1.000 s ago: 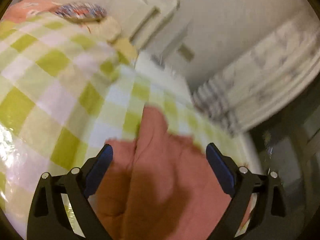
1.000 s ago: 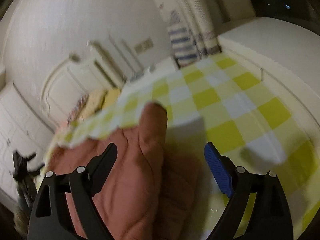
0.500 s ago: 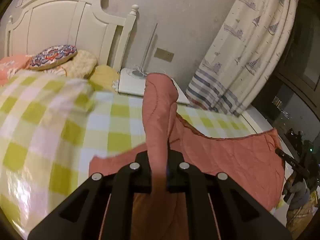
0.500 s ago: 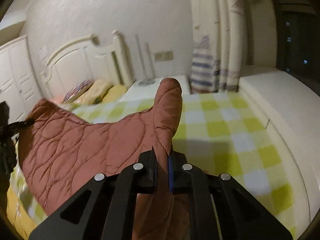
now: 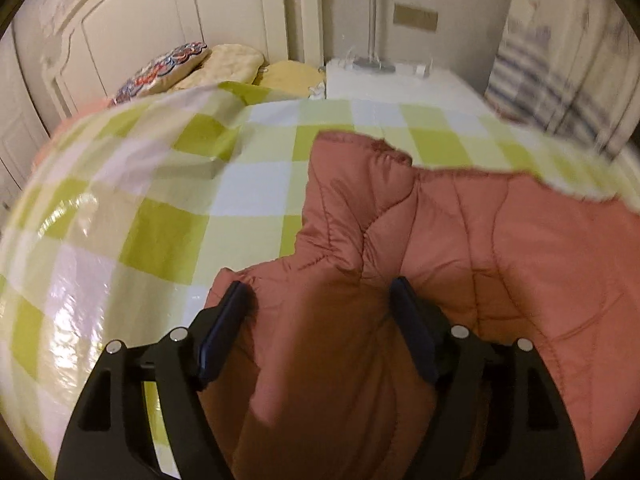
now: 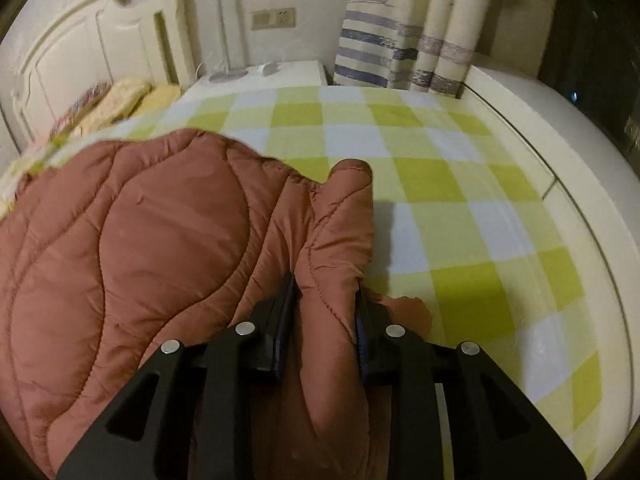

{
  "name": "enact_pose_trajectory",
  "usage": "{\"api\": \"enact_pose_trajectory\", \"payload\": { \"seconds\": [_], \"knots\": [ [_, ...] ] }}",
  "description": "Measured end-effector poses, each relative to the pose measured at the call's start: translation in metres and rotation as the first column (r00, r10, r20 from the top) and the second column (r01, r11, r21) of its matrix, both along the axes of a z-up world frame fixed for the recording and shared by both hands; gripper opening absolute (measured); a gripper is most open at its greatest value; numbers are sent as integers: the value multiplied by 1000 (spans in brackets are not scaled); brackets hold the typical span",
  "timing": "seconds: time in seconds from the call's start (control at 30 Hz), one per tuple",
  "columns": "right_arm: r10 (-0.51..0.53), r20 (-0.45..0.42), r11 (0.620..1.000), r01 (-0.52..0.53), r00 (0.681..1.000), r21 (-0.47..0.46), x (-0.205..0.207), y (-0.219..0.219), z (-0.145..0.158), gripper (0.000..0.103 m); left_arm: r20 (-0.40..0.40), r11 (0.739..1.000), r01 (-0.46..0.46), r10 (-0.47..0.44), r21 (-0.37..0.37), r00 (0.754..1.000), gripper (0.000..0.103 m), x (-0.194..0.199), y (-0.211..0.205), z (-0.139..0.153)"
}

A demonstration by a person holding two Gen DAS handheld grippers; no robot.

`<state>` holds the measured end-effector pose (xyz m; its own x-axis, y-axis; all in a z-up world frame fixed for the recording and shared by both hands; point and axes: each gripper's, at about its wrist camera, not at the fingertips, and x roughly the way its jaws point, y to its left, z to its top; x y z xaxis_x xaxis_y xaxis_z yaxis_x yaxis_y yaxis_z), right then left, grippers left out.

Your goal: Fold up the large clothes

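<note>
Both grippers had just been opening, laying the quilted rust-coloured jacket [image 6: 160, 240] down on the checked bedspread [image 6: 460, 200] for folding. The left gripper [image 5: 320, 312] gaped wide, fabric loose between its jaws. The right gripper [image 6: 324, 308] stood narrow, a padded fold still squeezed between its pads. At 11 o'clock lay 3 pillows [image 5: 224, 64]; at 12, a nightstand [image 5: 400, 80]. Nothing blocked the bed.

Rust-red quilted jacket [image 6: 168, 240] lies rumpled on the bed; one puffy fold stands up.
</note>
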<state>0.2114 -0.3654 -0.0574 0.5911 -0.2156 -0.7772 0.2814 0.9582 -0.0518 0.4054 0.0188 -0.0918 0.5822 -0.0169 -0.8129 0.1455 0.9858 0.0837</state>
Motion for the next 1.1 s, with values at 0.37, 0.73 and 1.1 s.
{"api": "enact_pose_trajectory", "payload": {
  "seconds": [0.37, 0.73, 1.1],
  "knots": [
    [246, -77, 961, -232, 966, 150, -22, 7, 3, 26, 19, 999, -33, 32, 36, 999, 74, -72, 16, -6],
    [178, 40, 984, -177, 983, -22, -48, 27, 23, 16, 134, 998, -24, 31, -52, 990, 20, -113, 40, 45],
    [17, 181, 1000, -15, 983, -10, -39, -9, 31, 9, 264, 1000, -3, 0, 9, 965, 8, -49, -9, 70]
  ]
}}
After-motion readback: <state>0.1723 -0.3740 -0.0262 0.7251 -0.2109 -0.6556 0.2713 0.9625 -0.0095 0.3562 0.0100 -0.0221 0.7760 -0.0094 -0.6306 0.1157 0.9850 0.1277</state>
